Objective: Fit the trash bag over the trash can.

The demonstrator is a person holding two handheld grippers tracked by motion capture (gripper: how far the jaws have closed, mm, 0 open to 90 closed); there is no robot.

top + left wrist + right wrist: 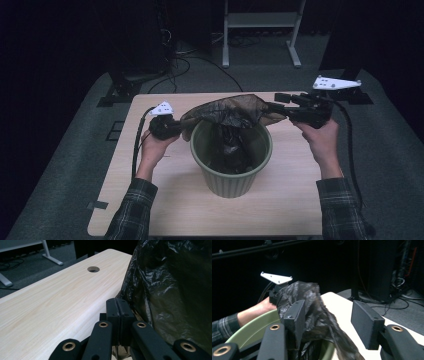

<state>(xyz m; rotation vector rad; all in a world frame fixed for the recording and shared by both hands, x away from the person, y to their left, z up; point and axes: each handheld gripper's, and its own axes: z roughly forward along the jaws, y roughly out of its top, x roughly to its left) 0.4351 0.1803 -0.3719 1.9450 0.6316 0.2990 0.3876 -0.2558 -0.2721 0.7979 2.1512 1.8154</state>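
A ribbed green bin (231, 175) stands on the middle of the pale wooden table (150, 200). A black plastic bag (230, 112) hangs inside it, its mouth stretched above the rim between both grippers. My left gripper (182, 125) is at the bin's left rim, jaws pressed together (117, 307) on the bag's edge, with the bag (170, 290) bulging beside them. My right gripper (277, 102) hovers above the right rim. Its jaws (327, 320) stand apart, and the bag (312, 297) drapes between them against one pad, without being squeezed. The bin's rim (249, 332) lies below.
A round cable hole (93, 269) is cut in the table near its far edge. Behind the table stand a white metal frame (260, 20) and dark equipment, with cables (175, 55) on the grey floor. Bare tabletop lies in front of the bin.
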